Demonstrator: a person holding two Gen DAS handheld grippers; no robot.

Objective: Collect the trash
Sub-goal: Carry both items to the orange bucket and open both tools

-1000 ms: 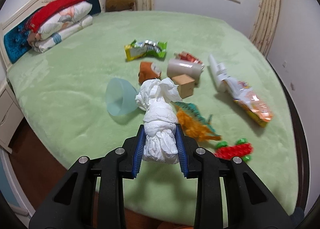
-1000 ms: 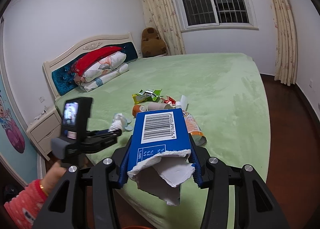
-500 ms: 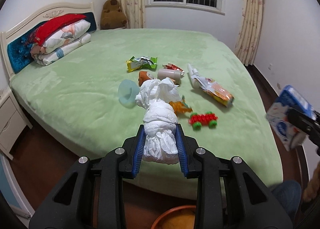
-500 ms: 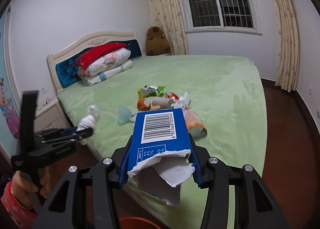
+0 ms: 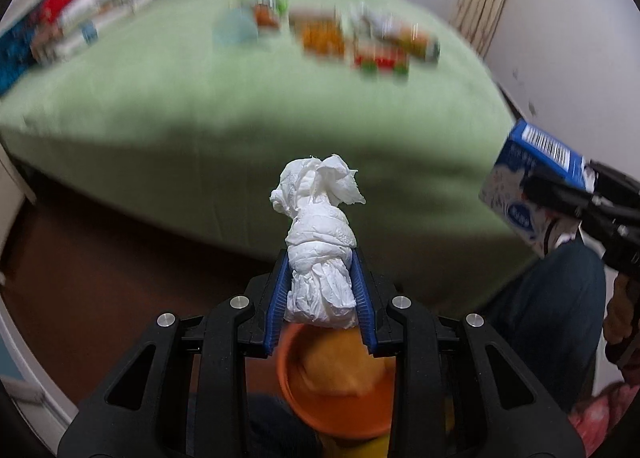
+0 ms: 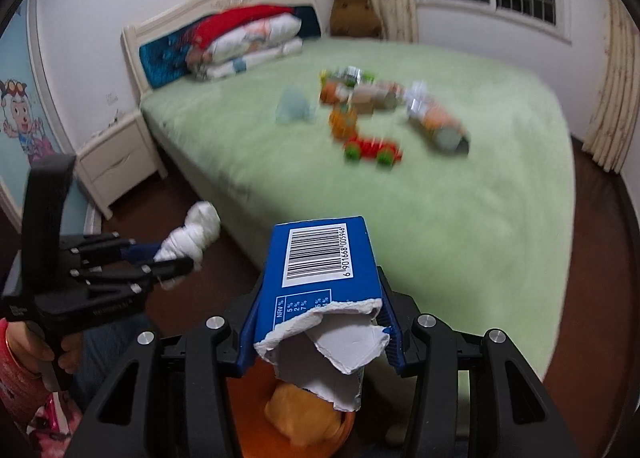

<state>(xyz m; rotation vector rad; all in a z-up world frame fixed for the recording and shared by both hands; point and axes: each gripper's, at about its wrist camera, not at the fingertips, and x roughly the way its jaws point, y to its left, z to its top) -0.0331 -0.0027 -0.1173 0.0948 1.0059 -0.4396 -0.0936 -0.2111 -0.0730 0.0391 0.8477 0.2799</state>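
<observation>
My left gripper (image 5: 320, 282) is shut on a twisted wad of white tissue (image 5: 318, 225); both also show in the right wrist view (image 6: 188, 242). My right gripper (image 6: 320, 322) is shut on a torn blue carton (image 6: 324, 258) with a barcode, which also shows at the right of the left wrist view (image 5: 532, 181). An orange bin (image 5: 336, 398) sits on the floor just below both grippers, with something yellow inside; it also shows in the right wrist view (image 6: 348, 428). More trash lies blurred on the green bed (image 6: 460, 193): a snack bag (image 6: 436, 121), wrappers (image 6: 348, 77).
A red and green toy car (image 6: 372, 149), an orange toy (image 6: 342, 119) and a pale blue cup (image 6: 294, 109) lie among the trash. Pillows (image 6: 248, 41) sit at the headboard. A nightstand (image 6: 116, 157) stands left of the bed. Dark wood floor surrounds the bed.
Both grippers have pulled back from the bed and tipped downward, still holding the tissue and the carton. The orange bin has come into view beneath them.
</observation>
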